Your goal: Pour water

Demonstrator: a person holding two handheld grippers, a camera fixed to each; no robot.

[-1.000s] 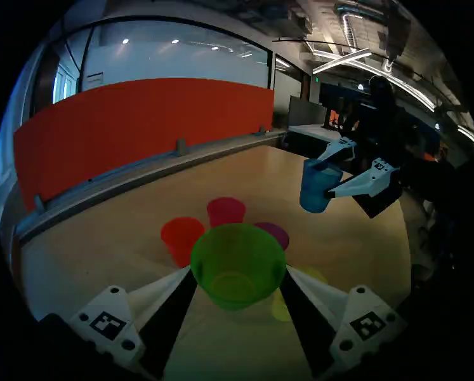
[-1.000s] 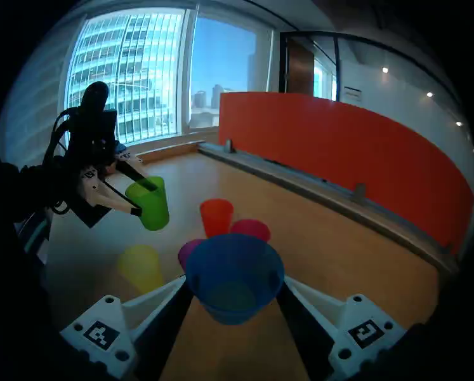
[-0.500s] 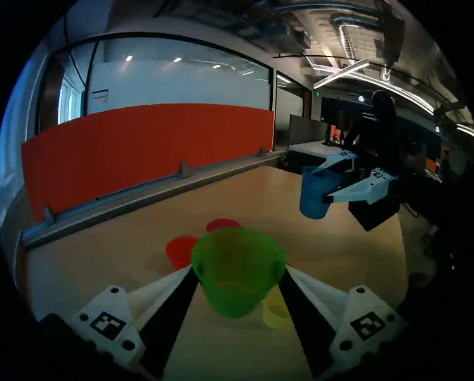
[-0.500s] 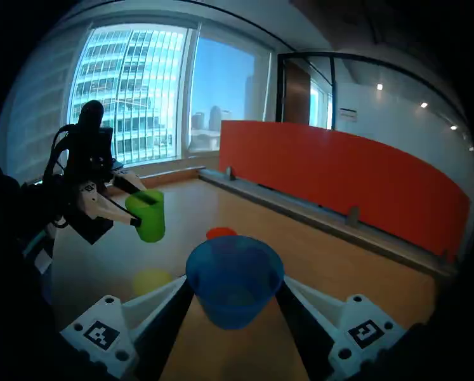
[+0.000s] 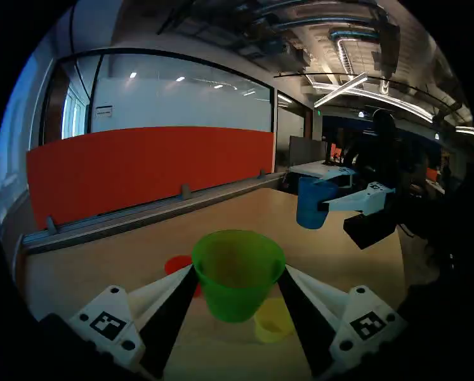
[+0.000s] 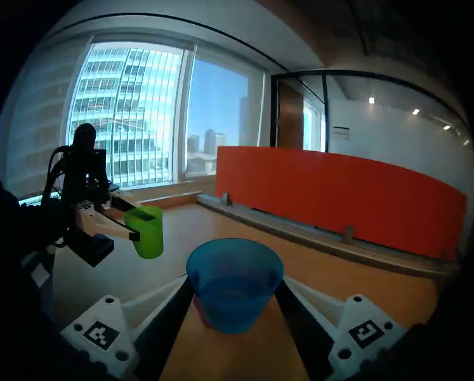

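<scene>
Orange wall panel [image 5: 154, 165] and tall windows [image 6: 129, 114] frame a long wooden worktop [image 5: 344, 251], and you hold both of your cups in the air above it. Your left hand-held gripper [image 5: 238, 274] is clamped on the green cup [image 5: 237, 298], one finger pressing each side of the wall just under the rim, mouth up. Your right hand-held gripper [image 6: 235, 284] grips the blue cup [image 6: 233, 311] the same way, also upright. In the left gripper view the blue cup hangs off to the right and farther out, well apart from the green one. Neither cup is tipped, so I judge the pour not yet begun. Down on the worktop a red cup [image 5: 176, 265] and a yellow cup [image 5: 273, 320] stand near the green cup's base.

These look like thin plastic tumblers: light, smooth and springy. Squeeze hard and the mouth will go oval; squeeze too little and the tapered wall may slide down between the fingers. Your hold high on the wall, where the rim stiffens it, looks like the right place. I cannot tell for sure which cup holds water; a paler band inside the blue one may be the level. If so, expect the weight to run toward the lip as you tilt, so bring the rims close first and tip slowly.
</scene>
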